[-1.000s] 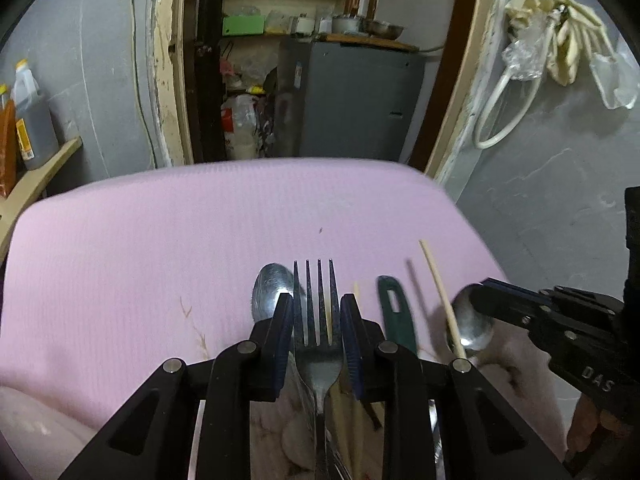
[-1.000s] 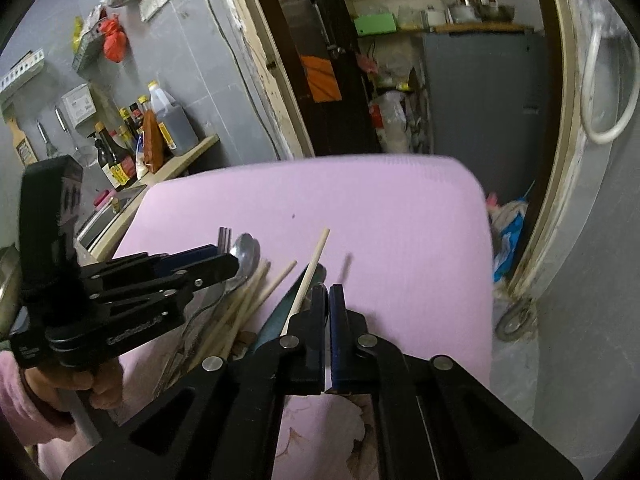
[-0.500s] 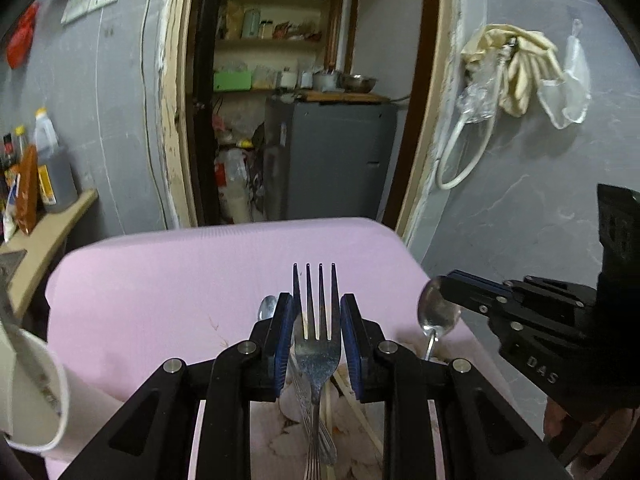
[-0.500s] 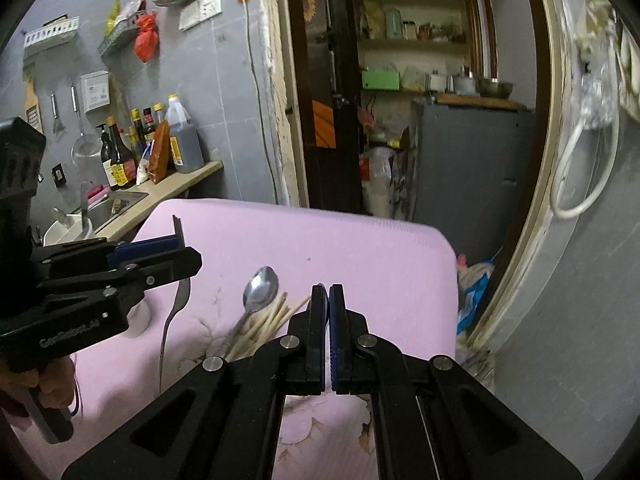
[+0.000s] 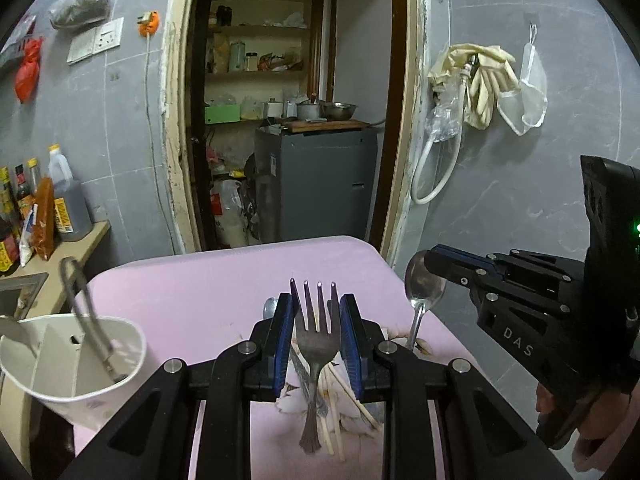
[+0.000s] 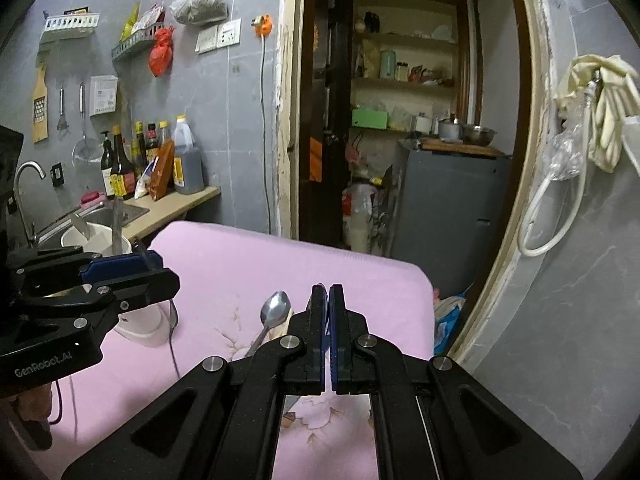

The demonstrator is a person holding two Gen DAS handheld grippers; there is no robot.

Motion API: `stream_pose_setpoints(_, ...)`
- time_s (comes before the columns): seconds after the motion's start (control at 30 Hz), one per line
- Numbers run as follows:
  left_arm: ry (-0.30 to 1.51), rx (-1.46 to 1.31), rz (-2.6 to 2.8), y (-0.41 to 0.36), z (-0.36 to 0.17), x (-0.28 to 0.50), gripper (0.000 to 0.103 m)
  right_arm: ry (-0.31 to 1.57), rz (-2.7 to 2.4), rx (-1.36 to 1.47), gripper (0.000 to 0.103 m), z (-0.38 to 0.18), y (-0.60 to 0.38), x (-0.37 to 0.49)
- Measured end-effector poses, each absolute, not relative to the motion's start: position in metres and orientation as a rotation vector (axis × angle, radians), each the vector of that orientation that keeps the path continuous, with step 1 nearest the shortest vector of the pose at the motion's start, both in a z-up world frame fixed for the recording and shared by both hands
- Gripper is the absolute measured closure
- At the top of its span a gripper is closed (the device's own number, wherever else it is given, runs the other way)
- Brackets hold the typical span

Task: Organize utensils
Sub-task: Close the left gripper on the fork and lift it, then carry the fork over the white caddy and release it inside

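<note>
Chopsticks (image 5: 334,396) lie half hidden under the left gripper (image 5: 316,332), which pinches a fork (image 5: 314,344), tines up, handle hanging free. The right gripper (image 6: 329,336) has its pads pressed together on a spoon (image 5: 422,292), whose handle its fingers cover. Another spoon (image 6: 274,312) rests on the pink cloth (image 6: 240,264). A white cup (image 5: 76,364) holding utensils stands left, cut off. Sauce bottles (image 6: 160,160) line the counter.

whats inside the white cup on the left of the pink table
In the white cup, a divider wall splits the inside, and one metal utensil handle leans out over the rim. Its working end and the cup's bottom are hidden by the wall.
</note>
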State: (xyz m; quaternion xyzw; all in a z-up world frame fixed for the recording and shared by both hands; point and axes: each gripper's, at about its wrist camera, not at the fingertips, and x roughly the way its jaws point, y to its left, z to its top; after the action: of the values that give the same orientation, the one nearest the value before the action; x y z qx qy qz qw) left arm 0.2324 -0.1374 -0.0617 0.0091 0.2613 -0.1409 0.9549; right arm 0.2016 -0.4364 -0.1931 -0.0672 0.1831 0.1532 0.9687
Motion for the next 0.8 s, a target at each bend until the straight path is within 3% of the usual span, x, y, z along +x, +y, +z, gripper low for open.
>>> stream_pose_setpoints(0.5, 0.448, -0.045, -0.269, -0.075, 0.005, 0.192, 0.081, 0.182, 0.277, -0.182, 0.101, -0.118, -0.377, 0.141)
stream_pose_setpoints(0.8, 0.400, -0.106, -0.230, 0.004, 0.051, 0.180, 0.081, 0.076, 0.329, -0.210, 0.101, -0.079, -0.309, 0.128)
